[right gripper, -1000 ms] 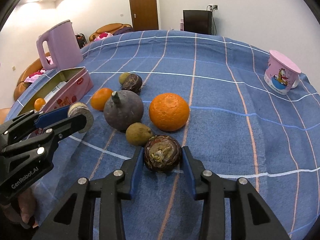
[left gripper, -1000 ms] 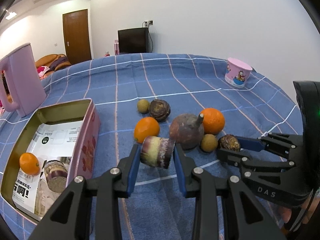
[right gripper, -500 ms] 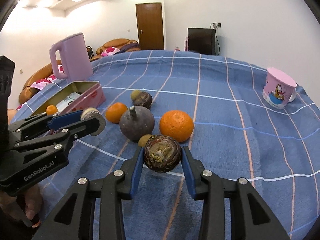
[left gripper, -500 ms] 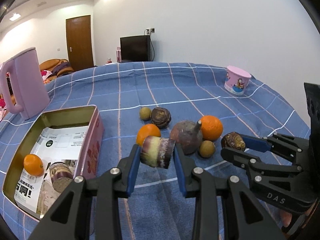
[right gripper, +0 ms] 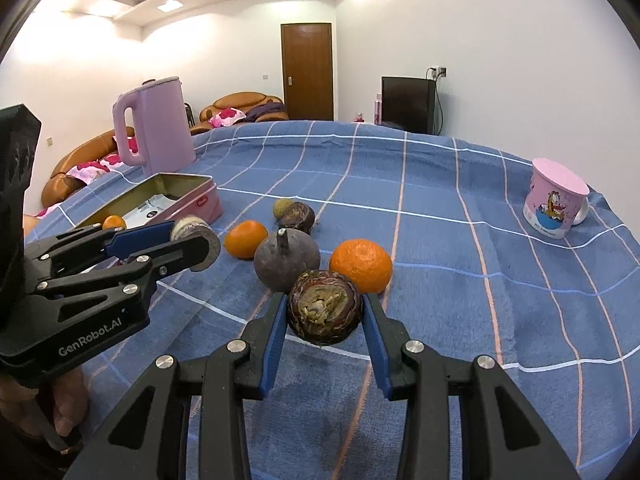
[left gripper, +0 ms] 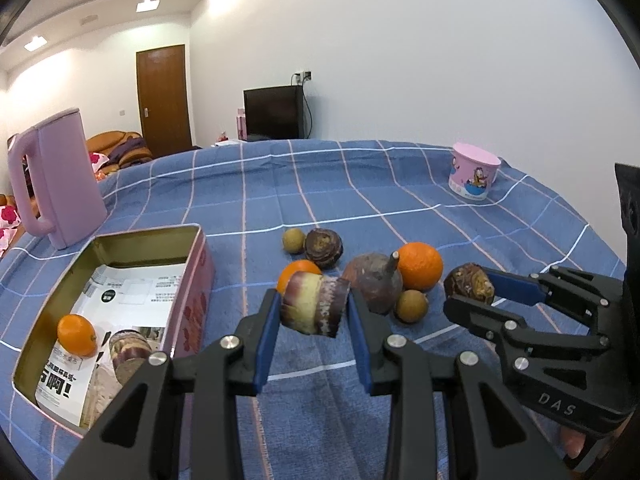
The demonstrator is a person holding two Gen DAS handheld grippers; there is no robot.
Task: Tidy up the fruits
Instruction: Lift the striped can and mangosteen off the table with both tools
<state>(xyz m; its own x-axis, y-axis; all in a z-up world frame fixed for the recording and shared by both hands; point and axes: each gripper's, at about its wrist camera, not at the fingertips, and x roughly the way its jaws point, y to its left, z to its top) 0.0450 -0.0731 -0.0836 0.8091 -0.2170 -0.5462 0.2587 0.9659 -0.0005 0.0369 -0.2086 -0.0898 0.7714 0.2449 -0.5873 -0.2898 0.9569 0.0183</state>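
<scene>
On a blue checked tablecloth, a fruit-sorting job is under way. At far left a pink kettle is standing at about ten o'clock from the open pink tin, which is lying at nine o'clock from the fruit pile and holding a small orange and a cut sugarcane piece on printed paper.

The left gripper is clenching a sugarcane chunk crosswise between its blue pads, the chunk hanging clear above the cloth, its cut ends pressing against the two fingers.

Behind it, at twelve o'clock, the loose fruit is sitting in a cluster: a tangerine, a dark round fruit with a stem, a larger orange, two small brownish-green fruits and a wrinkled dark fruit.

At three o'clock the right gripper is grasping a wrinkled passion fruit, seated squarely between both pads and lifted off the table. A pink cartoon mug is standing well apart at the far right, near the table edge.
</scene>
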